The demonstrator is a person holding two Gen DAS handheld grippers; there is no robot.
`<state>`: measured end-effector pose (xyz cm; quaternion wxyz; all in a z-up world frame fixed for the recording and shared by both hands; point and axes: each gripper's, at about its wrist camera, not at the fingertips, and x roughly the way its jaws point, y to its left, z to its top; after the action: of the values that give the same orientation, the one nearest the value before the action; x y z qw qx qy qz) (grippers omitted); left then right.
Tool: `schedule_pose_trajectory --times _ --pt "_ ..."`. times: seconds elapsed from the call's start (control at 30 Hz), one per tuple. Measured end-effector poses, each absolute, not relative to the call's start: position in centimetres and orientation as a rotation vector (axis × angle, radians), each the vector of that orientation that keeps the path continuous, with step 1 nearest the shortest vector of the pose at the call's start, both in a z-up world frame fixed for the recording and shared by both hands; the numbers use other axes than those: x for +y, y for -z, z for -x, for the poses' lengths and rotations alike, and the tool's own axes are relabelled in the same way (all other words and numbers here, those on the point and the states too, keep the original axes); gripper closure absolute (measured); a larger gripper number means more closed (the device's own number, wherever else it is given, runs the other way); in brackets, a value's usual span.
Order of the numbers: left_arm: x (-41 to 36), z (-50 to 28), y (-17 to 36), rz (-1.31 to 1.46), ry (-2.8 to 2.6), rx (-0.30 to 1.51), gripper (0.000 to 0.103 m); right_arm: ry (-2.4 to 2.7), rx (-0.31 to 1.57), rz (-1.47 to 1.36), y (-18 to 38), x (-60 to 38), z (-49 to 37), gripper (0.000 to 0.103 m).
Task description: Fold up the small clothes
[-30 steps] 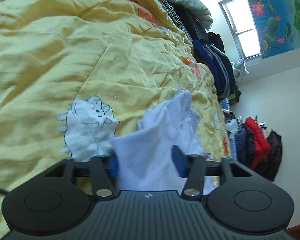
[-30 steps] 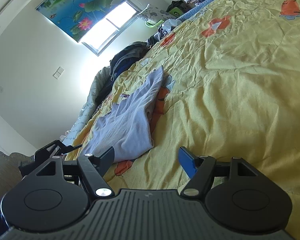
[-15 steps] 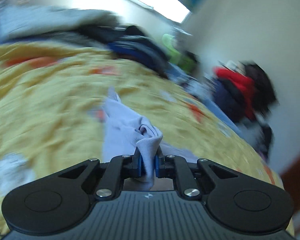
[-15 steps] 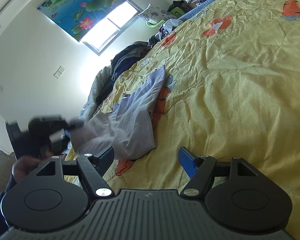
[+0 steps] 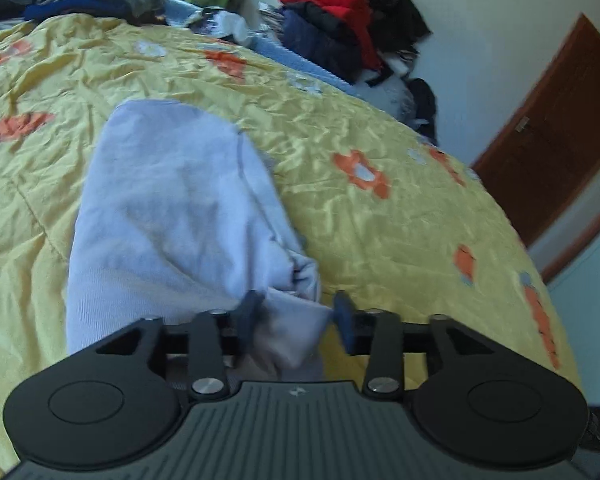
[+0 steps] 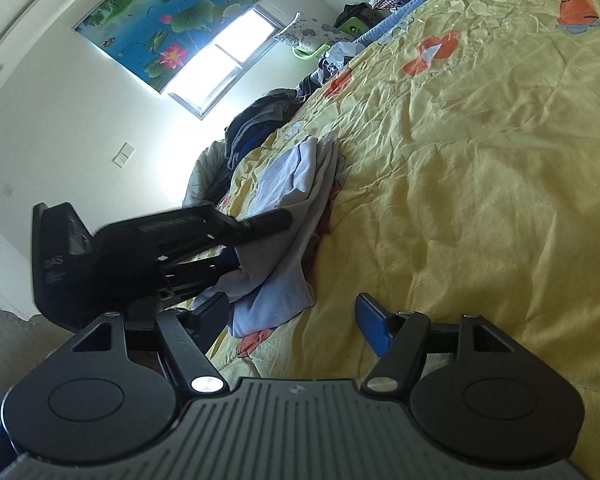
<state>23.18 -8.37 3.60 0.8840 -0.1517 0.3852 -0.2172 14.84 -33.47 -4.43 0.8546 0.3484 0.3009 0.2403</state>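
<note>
A small pale lavender garment lies folded over on the yellow quilt. My left gripper is open, its blue pads apart, with a bunched corner of the garment loose between them. In the right wrist view the same garment lies to the left on the quilt, and the left gripper reaches onto its near end. My right gripper is open and empty, low over the quilt just right of the garment.
Piles of dark and red clothes lie beyond the bed's far edge. A brown door stands at right. A window with a lotus blind is on the wall. A clothes heap sits at the bed's far left.
My left gripper shut on the garment's end, swung it over onto the rest of the cloth, and now stands open. The garment lies doubled. My right gripper has stayed put and open.
</note>
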Motion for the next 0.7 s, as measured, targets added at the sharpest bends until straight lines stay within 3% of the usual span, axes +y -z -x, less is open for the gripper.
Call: schedule_pose_trajectory --times 0.03,0.2,0.4,0.7 --pt "-8.2 -22.4 -4.4 0.281 0.466 0.783 0.045 -0.506 0.639 -0.728 4.3 -33.5 -15.0 0.028" --pt "-7.0 -18.0 -7.0 0.0 0.387 0.623 0.035 -0.508 0.734 -0.831 3.4 -34.4 -17.3 0.03" --pt "-8.5 -17.0 -4.7 -0.381 0.215 0.533 0.035 -0.578 0.809 -1.025 2.3 -34.2 -23.0 0.029" --pt "-8.8 -16.1 -2.8 -0.378 0.292 0.577 0.033 -0.584 0.958 -0.828 0.4 -30.0 -26.4 0.043"
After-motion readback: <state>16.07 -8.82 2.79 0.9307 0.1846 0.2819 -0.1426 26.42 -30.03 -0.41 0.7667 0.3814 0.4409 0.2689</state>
